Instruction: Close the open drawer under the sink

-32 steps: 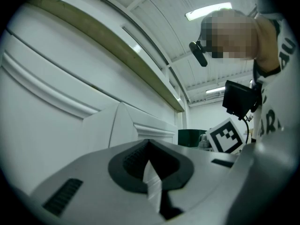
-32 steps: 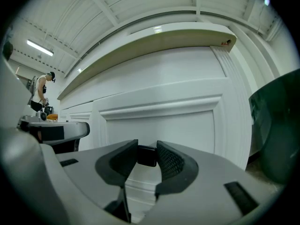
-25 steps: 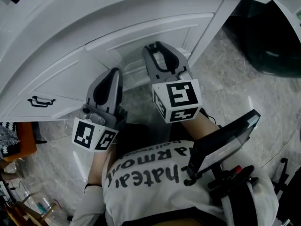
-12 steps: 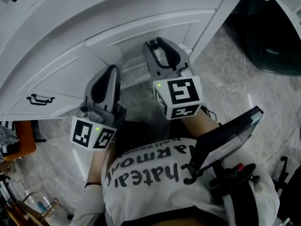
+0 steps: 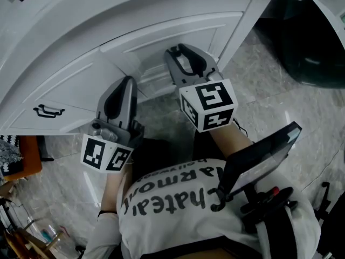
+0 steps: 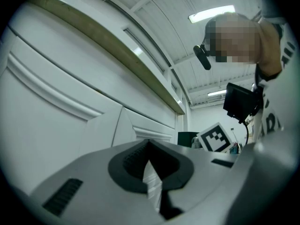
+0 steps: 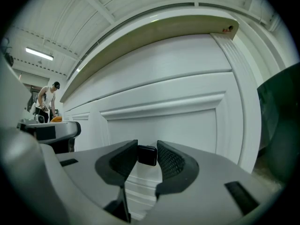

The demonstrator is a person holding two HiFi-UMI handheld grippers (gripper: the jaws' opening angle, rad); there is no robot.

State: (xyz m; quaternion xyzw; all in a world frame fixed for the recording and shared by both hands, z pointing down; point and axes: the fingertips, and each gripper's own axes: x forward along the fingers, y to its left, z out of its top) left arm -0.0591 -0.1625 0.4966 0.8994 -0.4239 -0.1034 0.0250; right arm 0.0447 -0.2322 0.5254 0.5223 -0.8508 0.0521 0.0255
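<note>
Right gripper view: my right gripper [image 7: 147, 146] has its pads closed on a small black handle [image 7: 147, 156], one pad against each side. That handle sits on the white drawer front [image 7: 183, 125] under the counter edge [image 7: 154, 29], straight ahead of me. I can't tell whether the front is fully flush with the cabinet.

My left gripper [image 6: 149, 143] has its tips together with nothing between them. It points at the cabinet face left of the drawer, and I see no contact.

Head view: both grippers are low at the cabinet, the right one reaching further in, with grey marbled floor [image 5: 269, 96] beneath. A second black handle [image 5: 48, 111] sits on the neighbouring front, well to the left of both grippers.

Versus one second ago:
- The right jaw tips are at the same spot on the drawer front, with the same jaw spacing.
- The right marker cube [image 5: 209, 106] sits slightly further right and is tipped a bit.
- The left gripper is unchanged.
- The drawer front shows no visible shift.
- Green lights showed on both cubes half a second ago and are off now.
</note>
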